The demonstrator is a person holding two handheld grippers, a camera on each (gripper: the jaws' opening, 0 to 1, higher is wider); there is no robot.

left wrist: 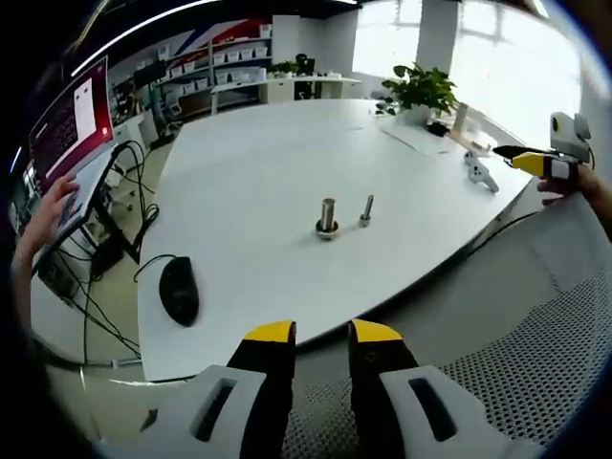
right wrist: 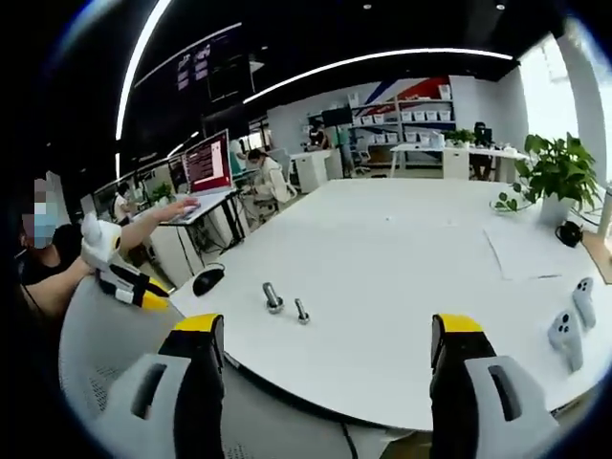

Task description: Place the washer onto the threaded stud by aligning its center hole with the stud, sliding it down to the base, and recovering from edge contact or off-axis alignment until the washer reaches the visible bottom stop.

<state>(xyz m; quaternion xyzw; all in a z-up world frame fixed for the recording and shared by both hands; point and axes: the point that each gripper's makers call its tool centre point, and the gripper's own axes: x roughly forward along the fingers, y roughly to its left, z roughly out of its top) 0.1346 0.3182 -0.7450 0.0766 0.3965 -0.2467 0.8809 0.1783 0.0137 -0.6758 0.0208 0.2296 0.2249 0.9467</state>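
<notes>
Big white table (left wrist: 249, 182) runs across the room, a potted plant (left wrist: 421, 88) at its far end, a laptop (left wrist: 72, 124) on a stand off the table's side w/ someone's hand (left wrist: 48, 215) on it. A black mouse (left wrist: 179, 290) sits near the table edge, two white controllers (right wrist: 572, 320) lie out toward the right gripper's side.

Both grippers hang back off the table, over a mesh chair back (left wrist: 535, 354). Left gripper (left wrist: 320, 335): yellow-tipped jaws nearly together, a narrow gap btwn them, nothing held. Right gripper (right wrist: 328, 337): jaws spread wide, empty too.

Small stuff sits mid-table: a stout upright metal post (left wrist: 328, 216) w/ a flat ring round its foot, and just beside it, not touching, a thinner upright threaded stud (left wrist: 367, 209). Both long axes stand vertical. Can't tell from here whether that ring is the washer or part of the post's base; too small. In the right gripper view the same pair (right wrist: 285, 302) stands fwd and left of the jaws' centre line.

From the left gripper view the pair lies almost dead ahead of the jaws, well apart from them. Looks to me like the left one's the better lined up, but its jaws would need opening first; the right's already open but would have to swing left. Either way approach prob. wants to come from above, along the stud's axis.
</notes>
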